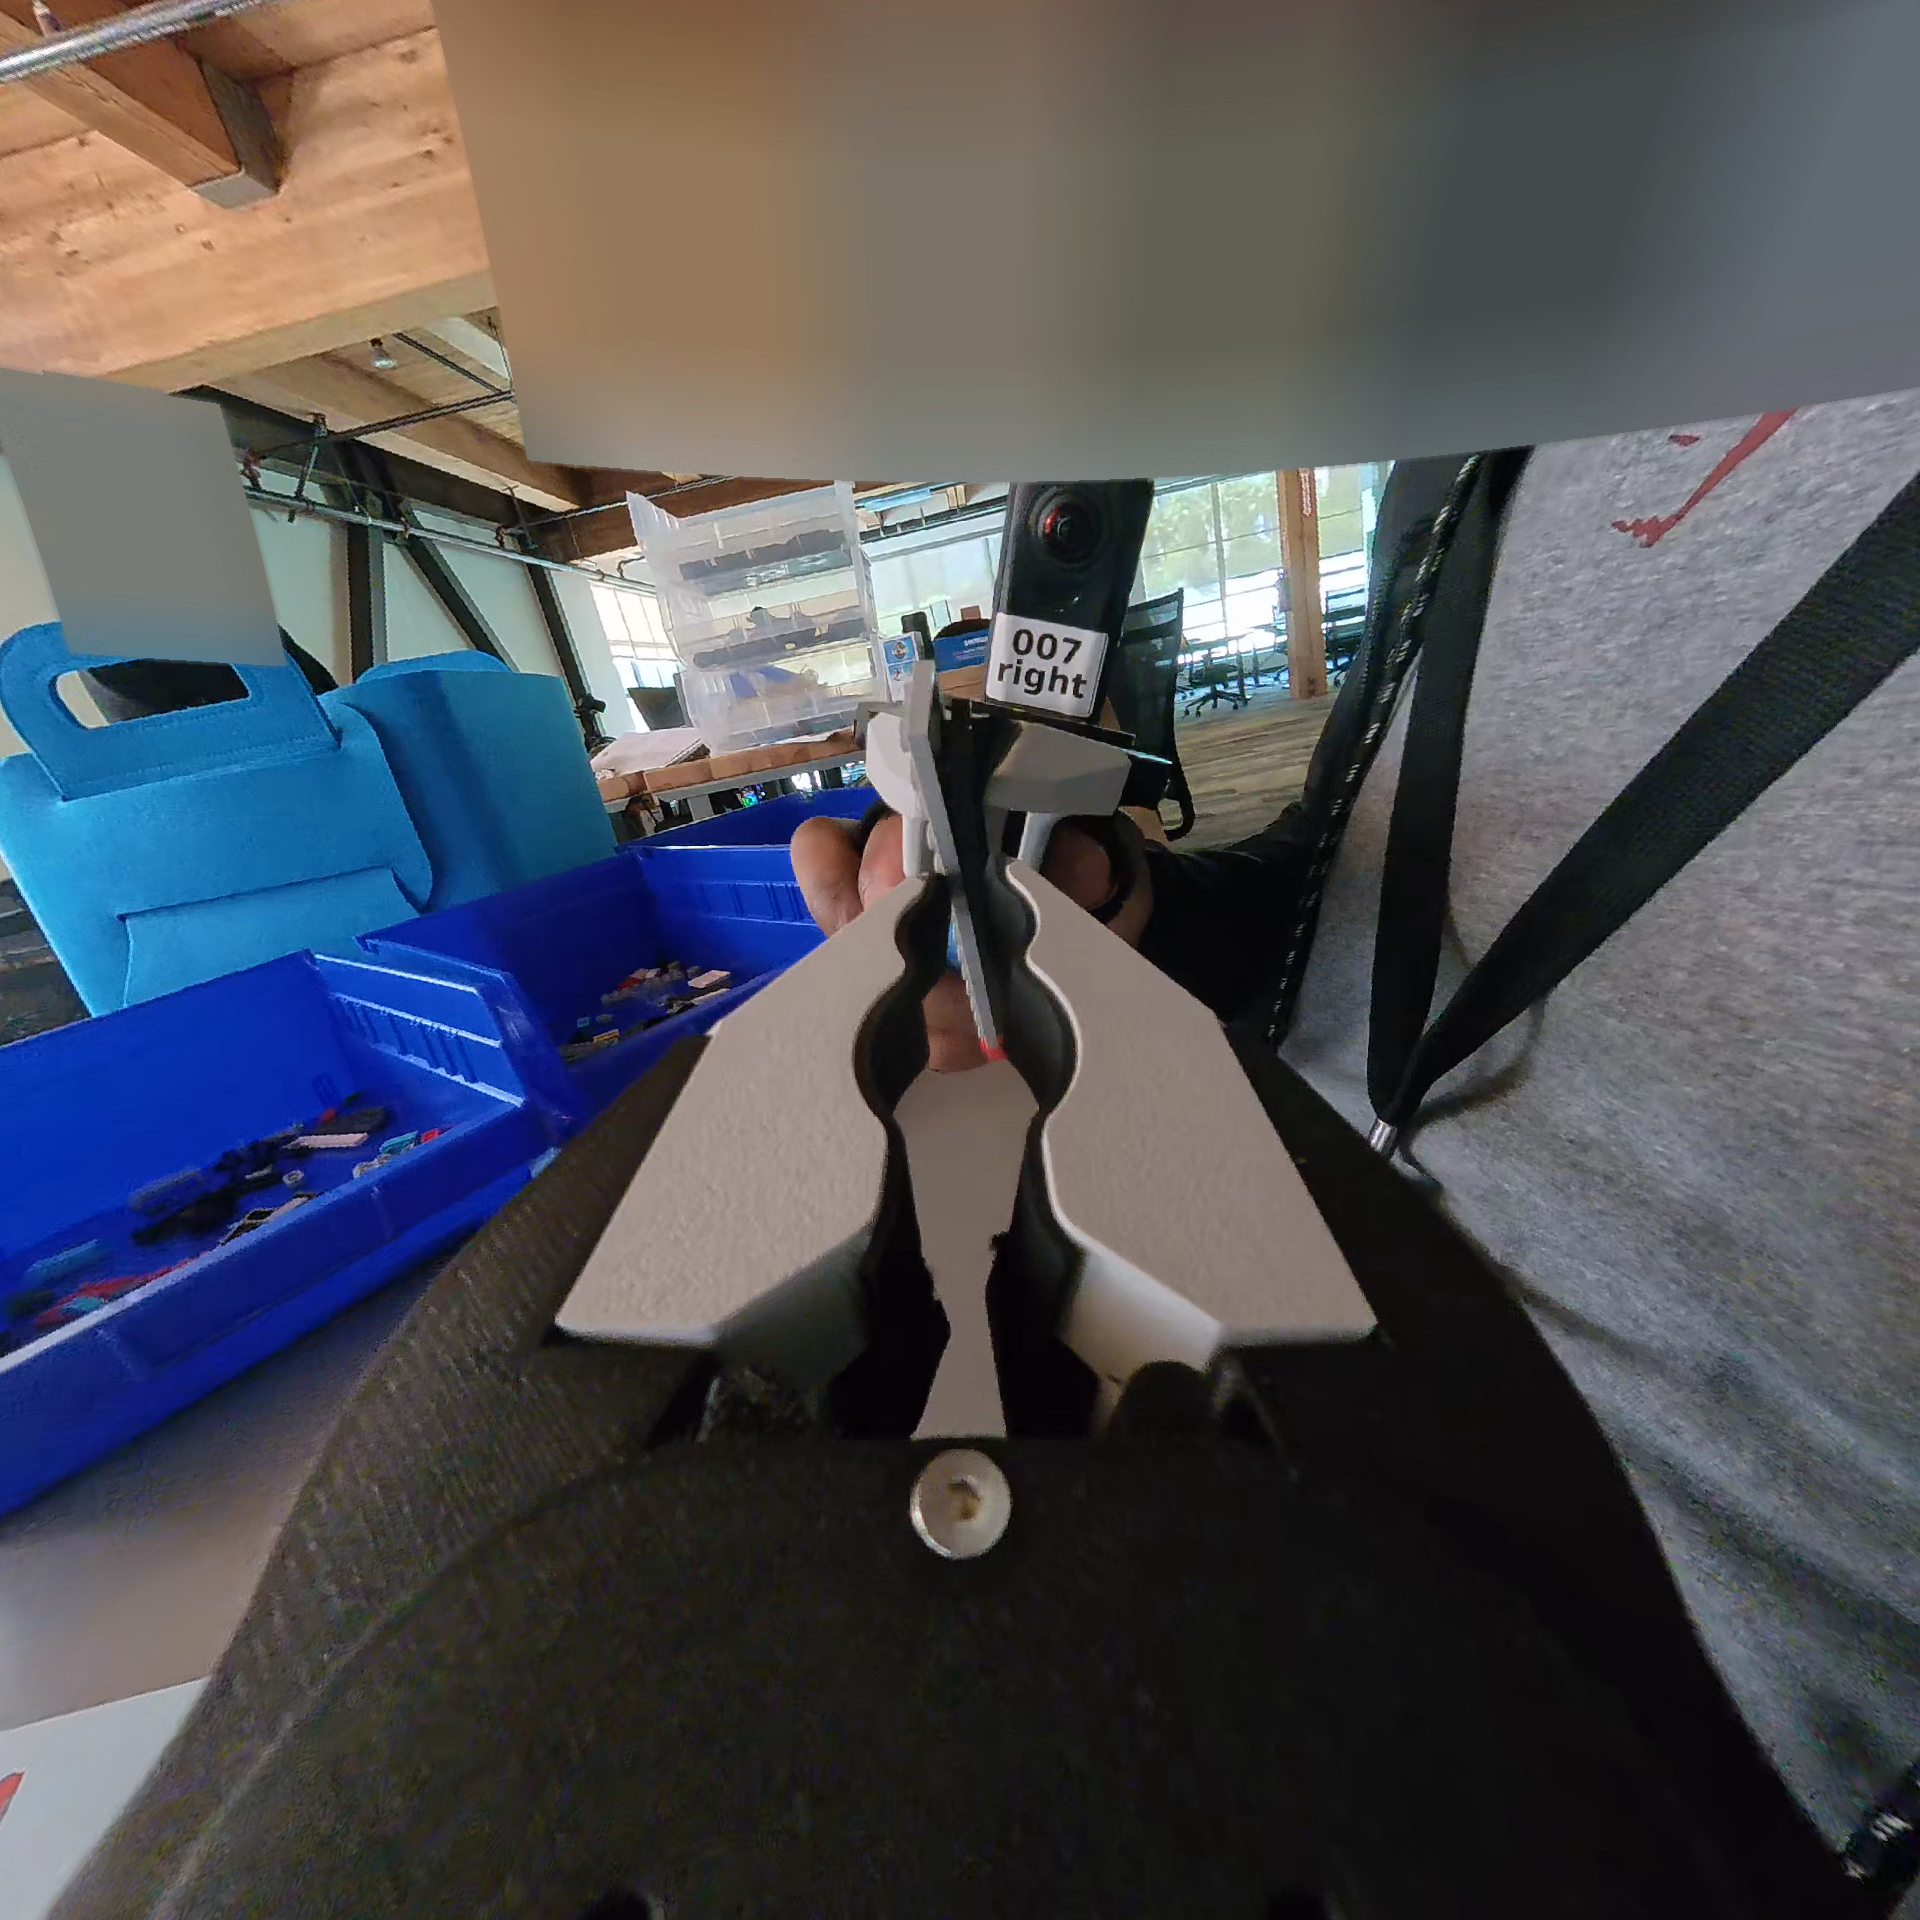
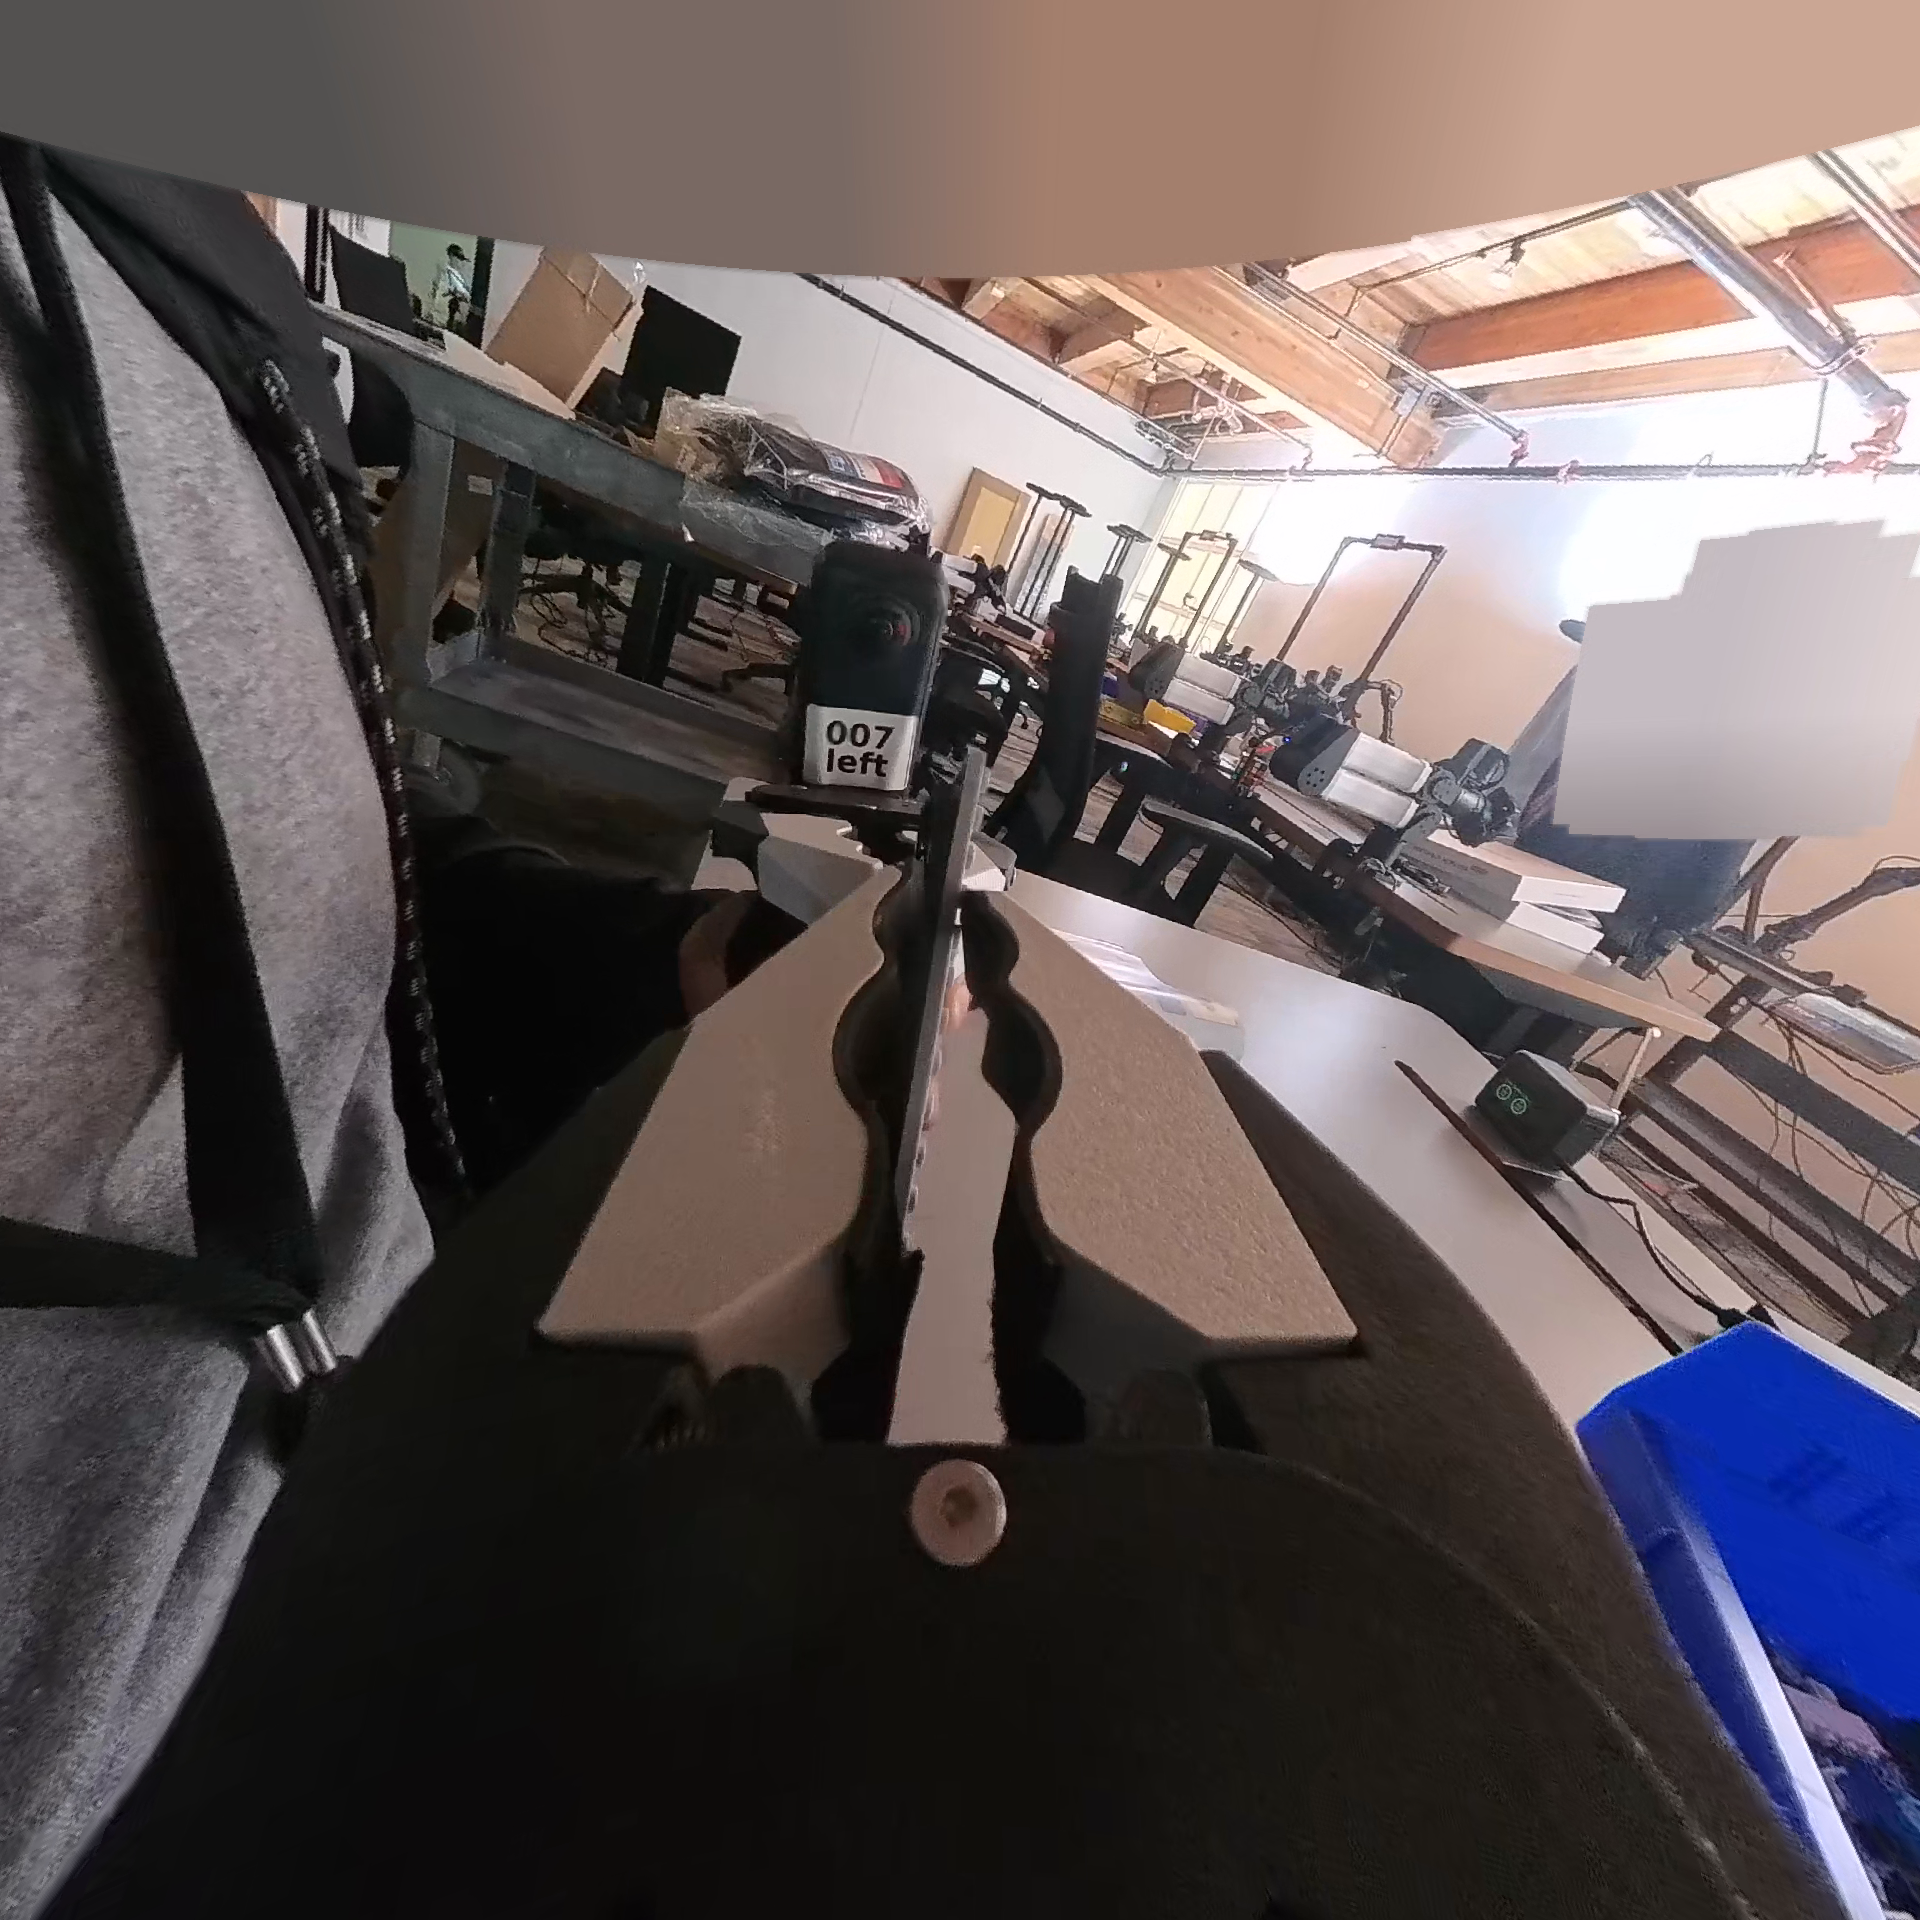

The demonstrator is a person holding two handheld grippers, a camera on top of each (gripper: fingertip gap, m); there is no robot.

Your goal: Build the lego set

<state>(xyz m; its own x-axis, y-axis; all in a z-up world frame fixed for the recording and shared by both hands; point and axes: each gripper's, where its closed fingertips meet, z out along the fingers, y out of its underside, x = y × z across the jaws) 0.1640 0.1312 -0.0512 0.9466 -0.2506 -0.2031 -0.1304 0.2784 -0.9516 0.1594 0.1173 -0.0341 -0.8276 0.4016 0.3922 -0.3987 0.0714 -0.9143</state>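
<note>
Both grippers face each other above the desk (image 2: 1299, 997), each nearly closed on one dark plate: left gripper (image 1: 971, 940), right gripper (image 2: 940, 935), dark plate (image 1: 975, 961). This looks like a joining step; next comes careful alignment and pressing.

Timber beams (image 1: 208, 208) ran across the ceiling overhead, warm and knotty, with pipes slung beneath them. The far windows (image 2: 1299, 561) blazed white — daylight washed out half that wall. Long workbenches (image 2: 1455, 914) stretched down the room, cluttered with equipment and cables. A white wall (image 2: 935, 384) ran along one side, cardboard boxes (image 2: 566, 312) stacked near it. Bright blue felt chairs (image 1: 260, 810) stood beyond the grey tabletop (image 2: 1299, 997) — office chairs (image 1: 1216, 665) farther back on a wooden floor.
</note>
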